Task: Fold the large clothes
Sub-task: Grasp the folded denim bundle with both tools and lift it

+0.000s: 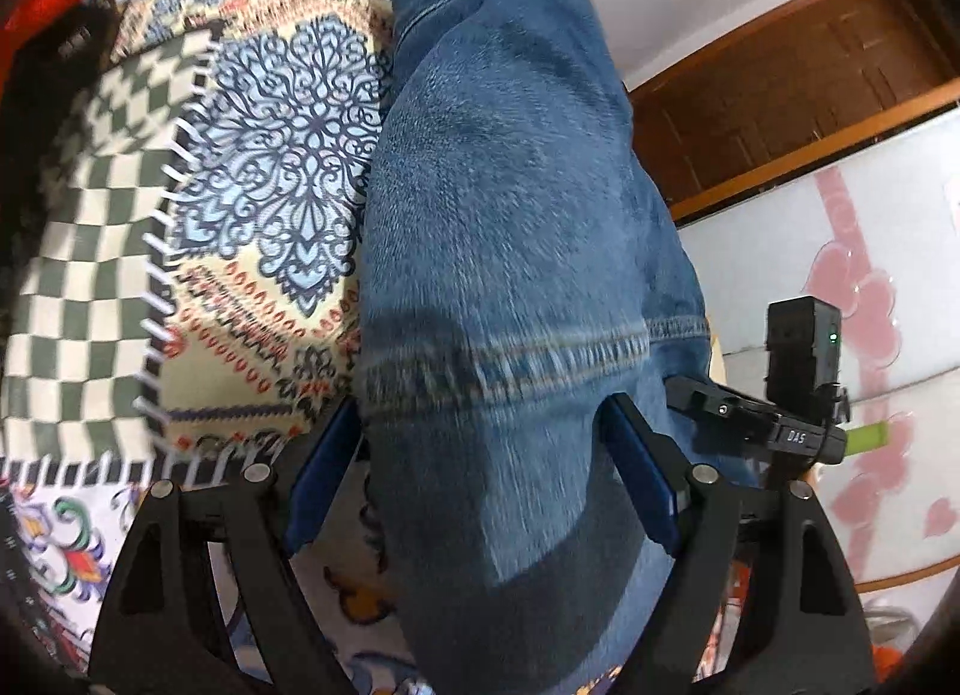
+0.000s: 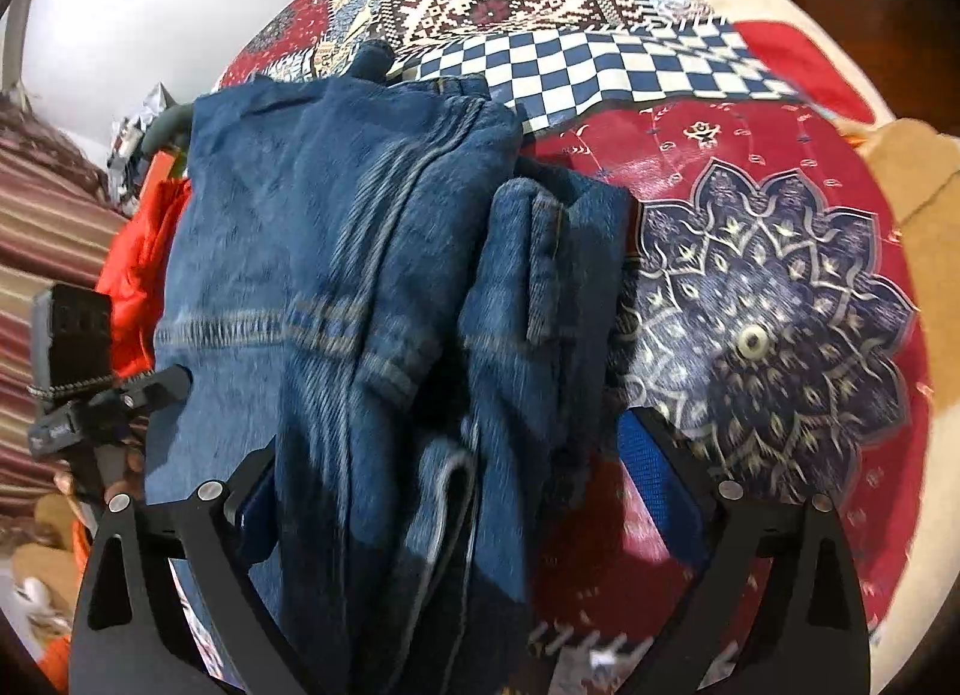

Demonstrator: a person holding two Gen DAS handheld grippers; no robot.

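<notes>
Jeans (image 1: pixel 510 251), motion-blurred, lower end cropped

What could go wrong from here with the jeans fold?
1. The jeans lie bunched, with a doubled-over flap on one side; pressing down now may set an uneven fold.
2. The right gripper stands wide, with one finger clear over the patterned cover; it may close on cover as well as denim.
3. The left gripper straddles thick denim; a grasp may catch only some layers.

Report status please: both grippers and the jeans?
Both hand-held grippers wide, straddling jeans. Jeans bunched on patterned cloth. Orange garment alongside.
</notes>
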